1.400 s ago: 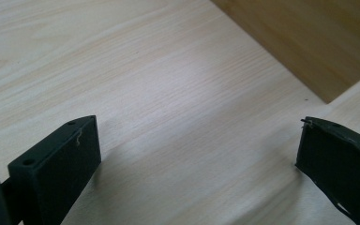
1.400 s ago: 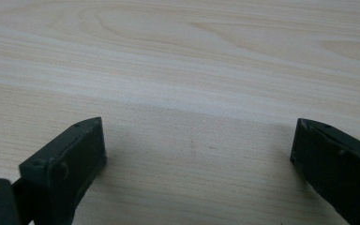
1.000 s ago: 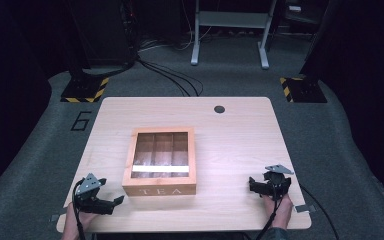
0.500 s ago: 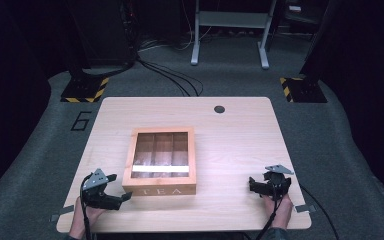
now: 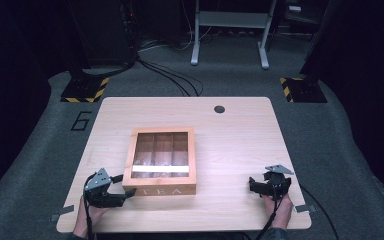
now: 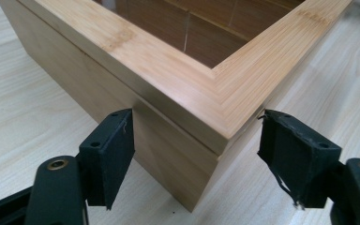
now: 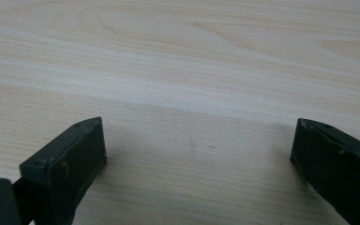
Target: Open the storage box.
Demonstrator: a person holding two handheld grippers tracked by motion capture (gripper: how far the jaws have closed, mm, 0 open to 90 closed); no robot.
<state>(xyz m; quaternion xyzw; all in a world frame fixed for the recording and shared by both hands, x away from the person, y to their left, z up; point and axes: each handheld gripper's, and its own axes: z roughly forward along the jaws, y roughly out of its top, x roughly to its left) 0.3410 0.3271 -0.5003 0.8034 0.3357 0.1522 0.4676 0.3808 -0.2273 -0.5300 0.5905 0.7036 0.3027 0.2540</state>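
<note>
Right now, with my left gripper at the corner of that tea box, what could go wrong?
The left gripper has just been closing, its jaws straddling a corner of the tea box with the pads not yet pressing. Gripping across a corner may let the pads slip off. Squeezing or lifting there could twist or slide the box on the table, since the right gripper sits open far from it and cannot steady it.
</note>
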